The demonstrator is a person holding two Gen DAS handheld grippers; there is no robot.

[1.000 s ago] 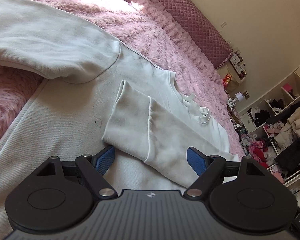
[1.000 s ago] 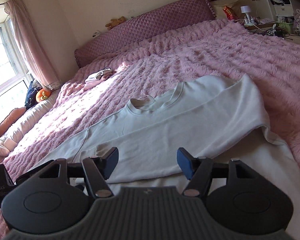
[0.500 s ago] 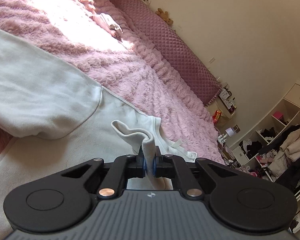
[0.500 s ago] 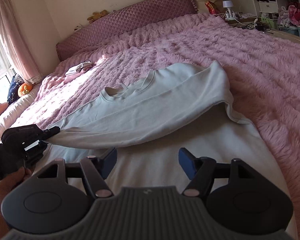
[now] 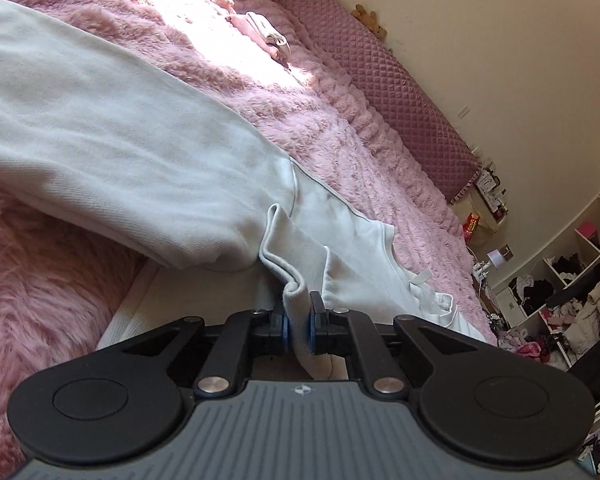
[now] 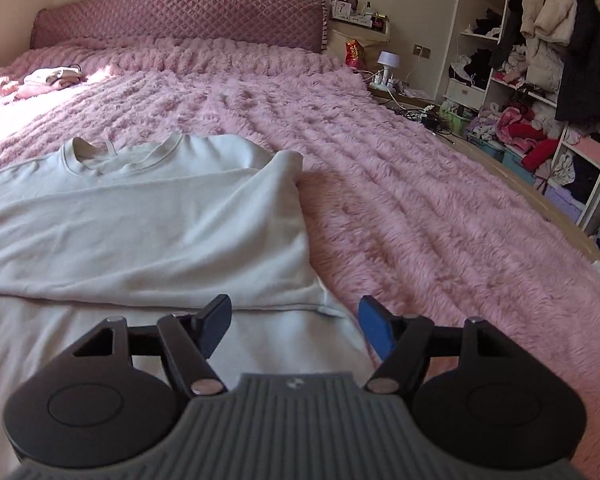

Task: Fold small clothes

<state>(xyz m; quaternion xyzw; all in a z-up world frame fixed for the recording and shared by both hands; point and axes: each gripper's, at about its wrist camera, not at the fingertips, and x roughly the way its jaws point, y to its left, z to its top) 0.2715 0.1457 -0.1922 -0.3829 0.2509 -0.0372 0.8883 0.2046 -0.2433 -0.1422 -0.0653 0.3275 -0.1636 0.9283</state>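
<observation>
Sweatshirt (image 6: 148,216): cream, long-sleeved, spread flat on the pink fluffy bedspread (image 6: 420,200), neckline (image 6: 120,156) toward the quilted headboard (image 6: 180,20); one side folded inward over the body, folded edge running down toward the right gripper.
Sleeve cuff (image 5: 296,300): lifted off the sweatshirt body, bunched and standing between the left fingers; rest of that sleeve trailing back onto the chest.
Other sleeve (image 5: 100,120): lying broad across the upper left of the left wrist view, one edge resting on the bedspread.
Left gripper (image 5: 298,328): narrow, blue pads (image 5: 285,330) pressed on either side of the cuff, jaws easing apart a little with the cloth still pinched.
Right gripper (image 6: 296,328): fingers wide, nothing between the pads; hovering over the lower part of the sweatshirt, just beside the corner of the folded side, right finger (image 6: 374,330) over the garment's edge next to the bedspread.
Folded pink clothes (image 6: 52,78): small pile near the far left of the bed, well apart from the sweatshirt.
Shelves (image 6: 540,80): open, crowded with clothes and coats, beyond the right side of the bed.
Nightstand (image 6: 380,76): beside the headboard, with a small white lamp (image 6: 388,62) and a red snack bag (image 6: 354,54).
</observation>
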